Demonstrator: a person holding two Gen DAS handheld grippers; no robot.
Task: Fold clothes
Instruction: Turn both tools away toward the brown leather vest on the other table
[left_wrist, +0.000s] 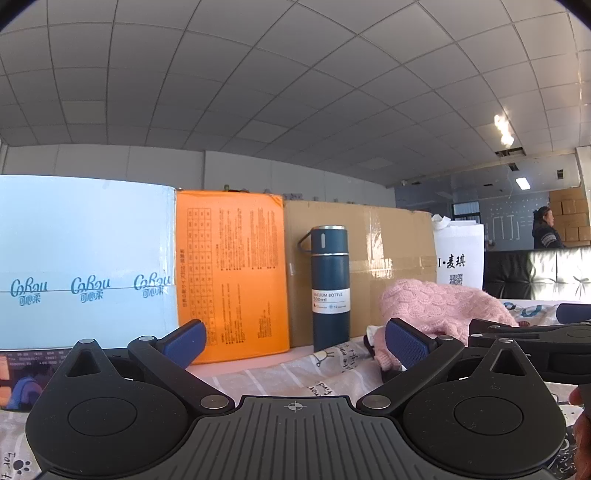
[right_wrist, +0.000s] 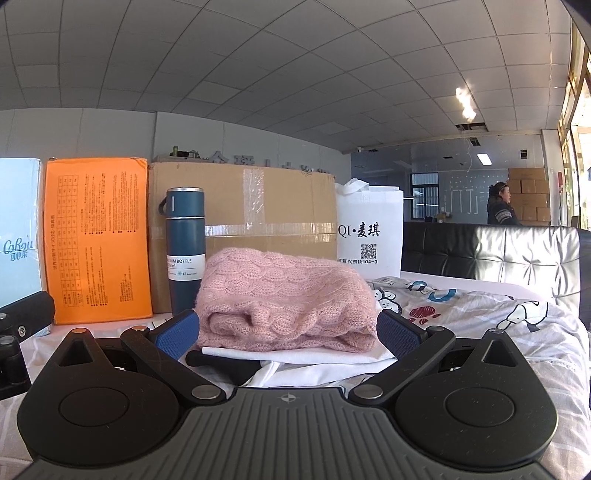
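Note:
A folded pink knit sweater (right_wrist: 284, 299) lies on a white garment (right_wrist: 295, 363) and a black one (right_wrist: 221, 362) on the cartoon-print bed sheet (right_wrist: 480, 317). My right gripper (right_wrist: 288, 332) is open and empty, low over the bed, its blue pads either side of the pile's near edge. My left gripper (left_wrist: 295, 341) is open and empty, to the left of the pile; the pink sweater (left_wrist: 439, 304) shows just past its right pad. The right gripper's black body (left_wrist: 535, 343) shows at the right of the left wrist view.
A dark blue vacuum bottle (right_wrist: 184, 251) stands on the bed before a taped cardboard box (right_wrist: 269, 206). An orange box (right_wrist: 98, 240), a pale blue box (left_wrist: 85, 258) and a white bag (right_wrist: 369, 229) line the back. A black padded headboard (right_wrist: 517, 254) stands right.

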